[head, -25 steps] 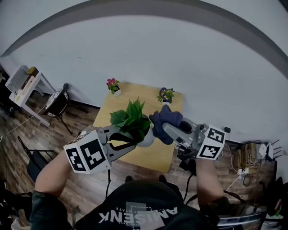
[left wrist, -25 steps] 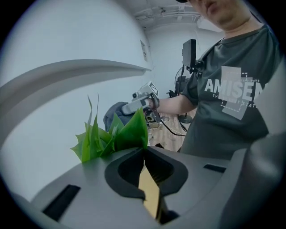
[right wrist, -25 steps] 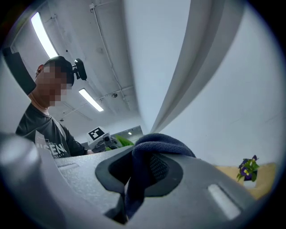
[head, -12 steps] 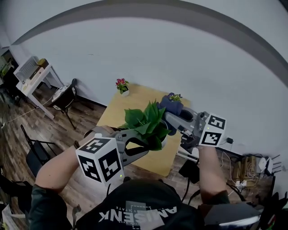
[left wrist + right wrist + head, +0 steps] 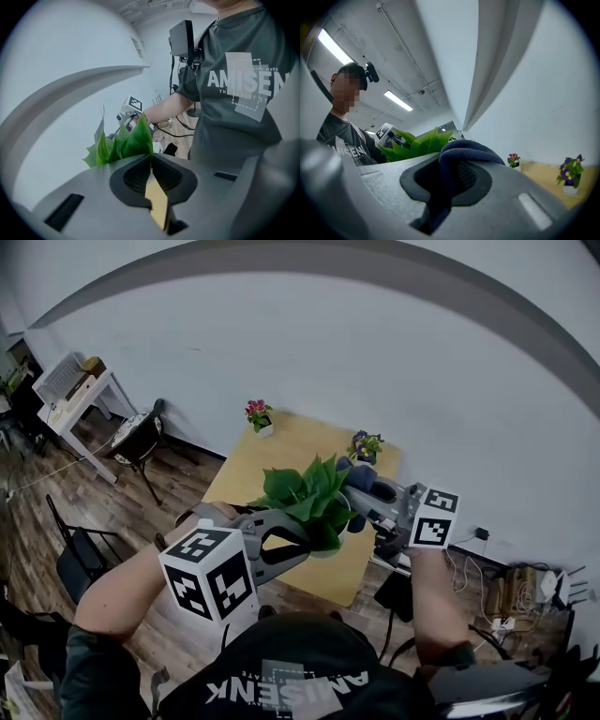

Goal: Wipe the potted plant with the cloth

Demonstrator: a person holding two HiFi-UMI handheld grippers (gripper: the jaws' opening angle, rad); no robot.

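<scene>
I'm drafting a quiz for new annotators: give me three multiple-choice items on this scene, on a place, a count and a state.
1. Where does the small pot of pink flowers stand? A) far left corner of the yellow wooden table B) the floor C) the white desk
2. How many small flowering pots stand on that table? A) one B) two C) four
3. The right gripper is: A) open, empty B) shut on a dark blue cloth C) shut on the green potted plant
Key: A, it sits at the table's far left corner. B, the pink one plus a purple-flowered pot. B, the cloth fills its closed jaws.
</scene>
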